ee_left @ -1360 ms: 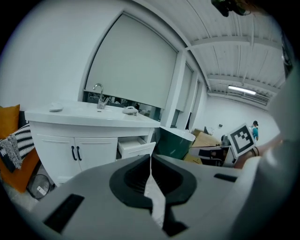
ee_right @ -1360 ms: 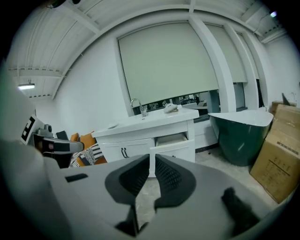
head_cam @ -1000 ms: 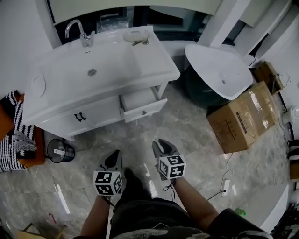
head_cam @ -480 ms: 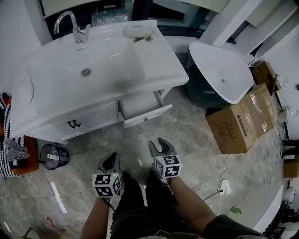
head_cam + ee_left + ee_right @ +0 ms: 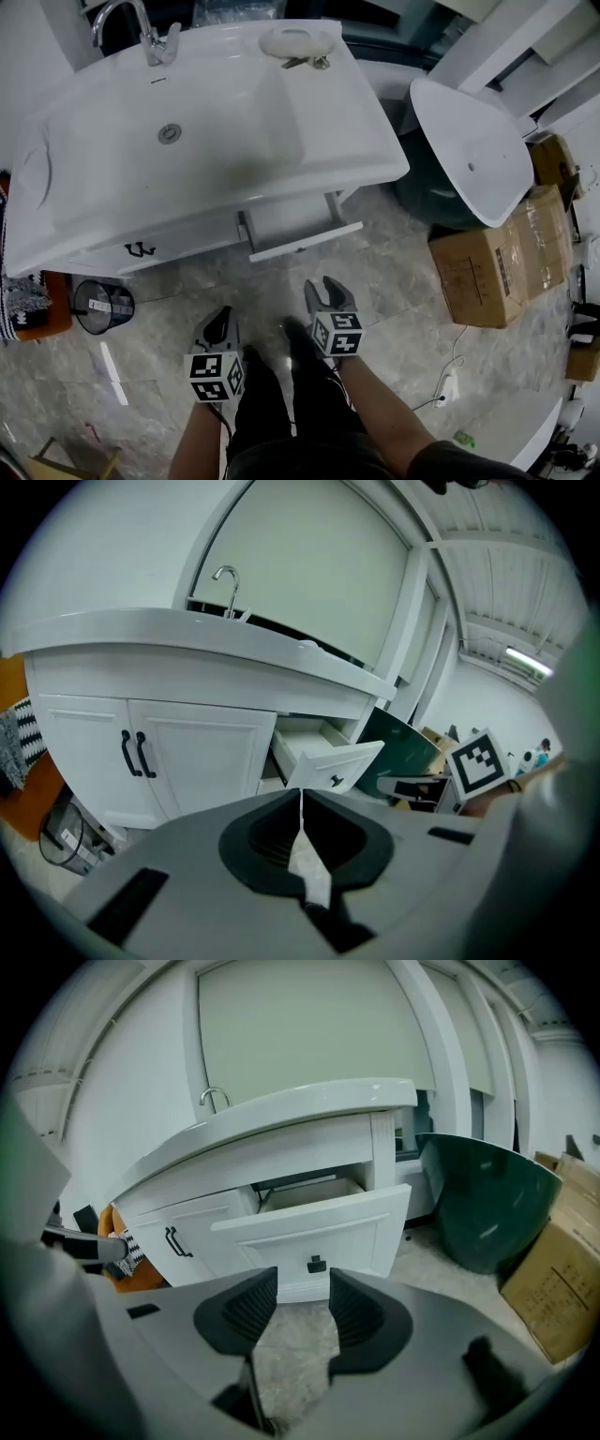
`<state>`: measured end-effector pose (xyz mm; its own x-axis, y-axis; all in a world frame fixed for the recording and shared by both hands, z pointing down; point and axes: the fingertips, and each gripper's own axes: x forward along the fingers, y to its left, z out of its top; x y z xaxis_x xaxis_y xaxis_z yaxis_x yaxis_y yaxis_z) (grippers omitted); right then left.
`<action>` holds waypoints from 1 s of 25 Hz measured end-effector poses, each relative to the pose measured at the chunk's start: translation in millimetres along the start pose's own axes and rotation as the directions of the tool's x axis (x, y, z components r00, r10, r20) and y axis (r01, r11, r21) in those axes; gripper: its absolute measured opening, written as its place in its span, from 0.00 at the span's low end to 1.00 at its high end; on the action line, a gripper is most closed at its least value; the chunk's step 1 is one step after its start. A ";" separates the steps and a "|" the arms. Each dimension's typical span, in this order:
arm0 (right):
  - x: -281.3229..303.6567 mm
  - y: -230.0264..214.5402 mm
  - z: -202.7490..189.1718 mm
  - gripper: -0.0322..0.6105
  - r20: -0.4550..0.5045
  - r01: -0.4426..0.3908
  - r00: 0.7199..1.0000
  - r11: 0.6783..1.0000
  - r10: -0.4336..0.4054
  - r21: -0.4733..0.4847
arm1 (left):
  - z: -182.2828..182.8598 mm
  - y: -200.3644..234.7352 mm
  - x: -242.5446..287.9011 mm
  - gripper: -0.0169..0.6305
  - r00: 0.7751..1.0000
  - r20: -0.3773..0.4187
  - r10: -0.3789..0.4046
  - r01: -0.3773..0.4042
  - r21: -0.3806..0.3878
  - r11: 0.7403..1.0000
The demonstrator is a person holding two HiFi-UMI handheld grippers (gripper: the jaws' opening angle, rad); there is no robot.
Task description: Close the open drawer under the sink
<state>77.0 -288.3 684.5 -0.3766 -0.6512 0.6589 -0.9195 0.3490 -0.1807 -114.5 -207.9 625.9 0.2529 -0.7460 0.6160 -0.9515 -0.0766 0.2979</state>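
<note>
The white vanity with the sink (image 5: 187, 141) fills the top of the head view. Its drawer (image 5: 298, 227) under the right end of the counter stands pulled out, empty inside; the drawer front (image 5: 314, 1232) with a small dark knob (image 5: 317, 1264) faces my right gripper. My right gripper (image 5: 324, 291) is open with nothing between its jaws, a short way in front of the drawer above the floor (image 5: 303, 1283). My left gripper (image 5: 217, 323) is shut and empty, lower left of the drawer (image 5: 330, 758), its tips (image 5: 301, 794) pointing at the cabinet.
Two cabinet doors with black handles (image 5: 136, 754) sit left of the drawer. A dark green tub with a white rim (image 5: 469, 150) and cardboard boxes (image 5: 502, 267) stand to the right. A black bin (image 5: 98, 305) and a striped cloth (image 5: 23, 295) are at the left. A cable (image 5: 448, 380) lies on the marble floor.
The vanity and drawer have grown larger and nearer in the head view as both grippers came down toward them. The right gripper's jaws have spread apart; the left stays shut.
</note>
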 end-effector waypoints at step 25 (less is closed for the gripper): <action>134.9 -12.9 -12.3 0.26 -0.087 -0.166 0.985 0.964 0.151 -0.206 | -28.7 14.9 95.0 0.06 0.990 -0.010 0.137 -0.137 -0.136 0.981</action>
<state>39.4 -372.3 784.8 -0.5000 -0.5297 0.6851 -0.8009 0.5838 -0.1332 -99.6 -261.0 709.7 0.1215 -0.7429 0.6582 -0.9444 0.1176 0.3070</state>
